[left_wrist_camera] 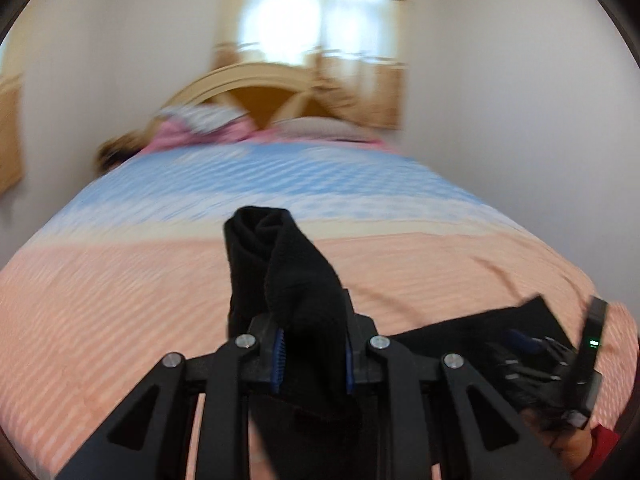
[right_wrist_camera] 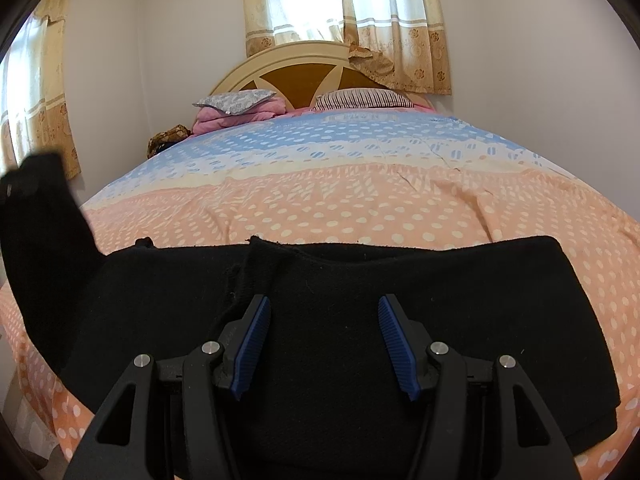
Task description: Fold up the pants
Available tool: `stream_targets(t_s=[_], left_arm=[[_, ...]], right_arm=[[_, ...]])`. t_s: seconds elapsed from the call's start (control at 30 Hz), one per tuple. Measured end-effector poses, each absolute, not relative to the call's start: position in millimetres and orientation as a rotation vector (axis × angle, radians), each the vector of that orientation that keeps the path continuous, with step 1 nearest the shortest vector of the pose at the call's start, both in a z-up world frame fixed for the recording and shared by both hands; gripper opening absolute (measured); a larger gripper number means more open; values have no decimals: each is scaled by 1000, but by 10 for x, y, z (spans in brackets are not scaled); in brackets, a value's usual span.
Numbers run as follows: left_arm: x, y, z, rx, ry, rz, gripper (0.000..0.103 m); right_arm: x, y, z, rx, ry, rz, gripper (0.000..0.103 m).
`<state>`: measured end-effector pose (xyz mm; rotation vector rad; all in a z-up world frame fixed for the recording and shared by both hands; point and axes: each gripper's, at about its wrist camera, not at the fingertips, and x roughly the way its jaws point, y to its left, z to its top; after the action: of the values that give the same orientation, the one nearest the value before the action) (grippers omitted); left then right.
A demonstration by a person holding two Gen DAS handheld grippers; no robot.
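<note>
– How far along is the fold?

– Barely begun. The black pants [right_wrist_camera: 320,320] lie spread across the bed [right_wrist_camera: 360,200]; the left hand-held gripper [left_wrist_camera: 312,356] pinches one raised end.

– The right hand-held gripper [right_wrist_camera: 324,344]?

– Spread above the cloth, gripping nothing.

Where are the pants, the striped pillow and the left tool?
pants [right_wrist_camera: 400,300], right wrist view, flat middle of the cloth
striped pillow [right_wrist_camera: 360,98], right wrist view, its top
left tool [left_wrist_camera: 312,354], left wrist view, between its fingertips

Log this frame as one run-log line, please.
left gripper: shut on black pants, end lifted | right gripper: open above pants | pants otherwise flat on bedspread
</note>
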<state>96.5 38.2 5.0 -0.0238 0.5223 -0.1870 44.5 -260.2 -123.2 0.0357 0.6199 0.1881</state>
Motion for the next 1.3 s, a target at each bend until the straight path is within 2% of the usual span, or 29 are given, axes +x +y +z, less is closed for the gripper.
stream_targets(t_s=[0.3,0.7,0.73,0.8,0.83,0.87,0.9,1.1,1.23,1.3], left_arm=[[934,-749,-116,133,505,-454,23],[736,-1272,-541,328,529,-415,24],[745,-1298,-569,340,530,-411,26],[706,-1401,-649,379,537,-432,46],[678,-1449,-694,401,547,-457,66],[629,-1490,-721,433,551,-480,81],[544,-1514,-725,469,530,-496,84],[353,-1133,-456,452,473,-513,85],[402,-501,-224,302,461,-407,100],[482,-225,-219,255,474,-300,101]], right_arm=[[341,-3062,-944,100,658,98,58],[309,-3479,-1145,193,718,84,58],[310,-3475,-1137,196,718,84,58],[307,-3480,-1128,204,715,87,58],[305,-3485,-1122,210,714,89,58],[301,-3485,-1119,214,712,90,58],[298,-3478,-1114,215,711,91,58],[256,-3468,-1145,207,705,95,60],[167,-3639,-1037,337,631,137,60],[121,-3692,-971,406,602,161,60]])
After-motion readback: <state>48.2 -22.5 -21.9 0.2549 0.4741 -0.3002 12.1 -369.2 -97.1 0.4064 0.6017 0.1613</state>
